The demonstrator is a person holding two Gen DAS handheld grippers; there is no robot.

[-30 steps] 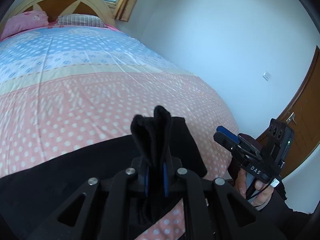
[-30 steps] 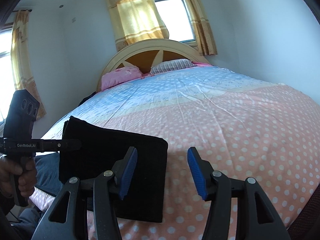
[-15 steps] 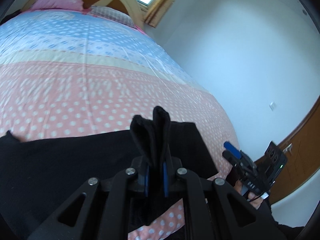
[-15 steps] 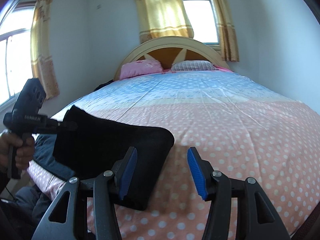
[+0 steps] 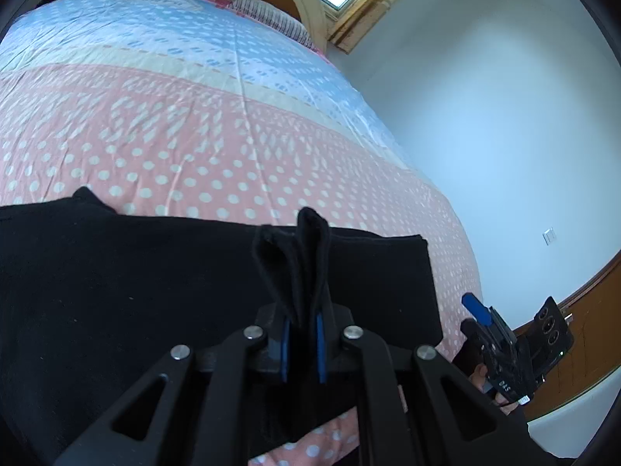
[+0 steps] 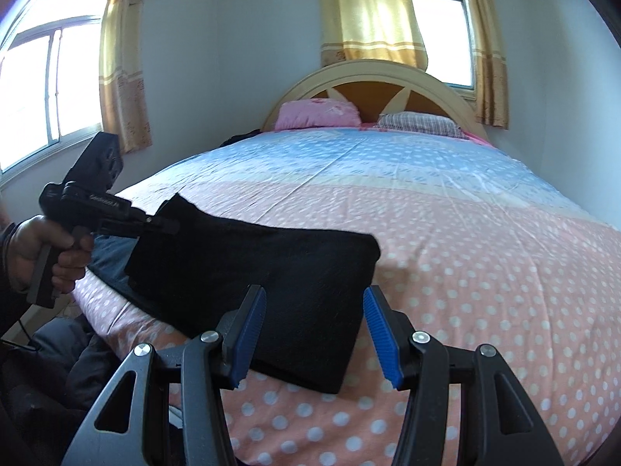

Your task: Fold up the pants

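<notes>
Left gripper (image 5: 302, 343): jaws clamped on a bunched edge of the black pants (image 5: 155, 291), cloth standing up between the 2 blue pads. Right gripper (image 6: 315, 334): jaws apart, nothing between them, just above the near end of the pants (image 6: 271, 283). Pants lie folded near the foot edge of the polka-dot bed (image 6: 446, 233). 2 pillows (image 6: 316, 113) against the headboard.
</notes>
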